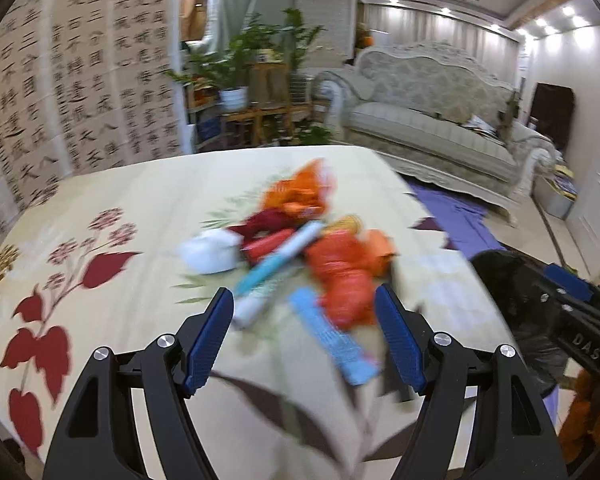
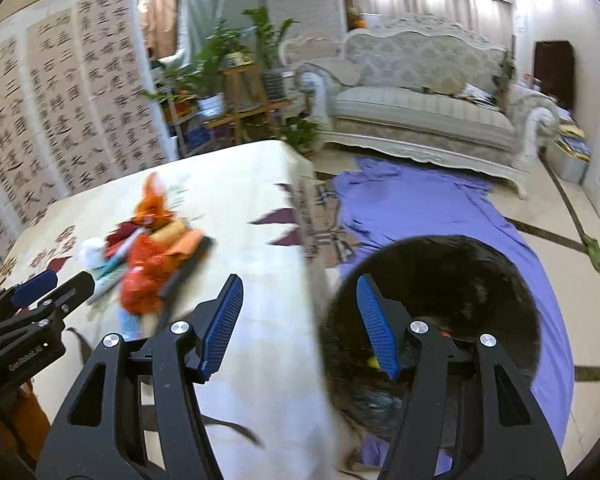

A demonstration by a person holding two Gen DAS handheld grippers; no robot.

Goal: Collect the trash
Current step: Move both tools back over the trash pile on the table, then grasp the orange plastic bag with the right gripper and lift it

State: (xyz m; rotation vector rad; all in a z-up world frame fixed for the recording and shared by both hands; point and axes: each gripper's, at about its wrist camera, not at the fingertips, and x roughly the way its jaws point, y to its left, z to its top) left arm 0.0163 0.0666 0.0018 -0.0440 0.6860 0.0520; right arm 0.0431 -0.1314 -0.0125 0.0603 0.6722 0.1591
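A pile of trash point(image 1: 296, 248) lies on the flowered tablecloth point(image 1: 120, 280): orange wrappers point(image 1: 340, 276), a white crumpled piece point(image 1: 212, 254), a light blue tube point(image 1: 276, 264) and a blue packet point(image 1: 332, 336). My left gripper point(image 1: 304, 304) is open and empty, just short of the pile. The pile also shows in the right wrist view point(image 2: 152, 256). My right gripper point(image 2: 300, 292) is open and empty, over the table's right edge. A bin lined with a black bag point(image 2: 460, 292) stands on the floor right of the table. The frames are blurred.
A purple cloth point(image 2: 412, 204) covers the floor beyond the bin. A pale sofa point(image 2: 420, 108) stands at the back. Potted plants on wooden stands point(image 2: 236, 88) and a calligraphy screen point(image 2: 60, 112) stand behind the table. The left gripper point(image 2: 36, 296) shows at the left.
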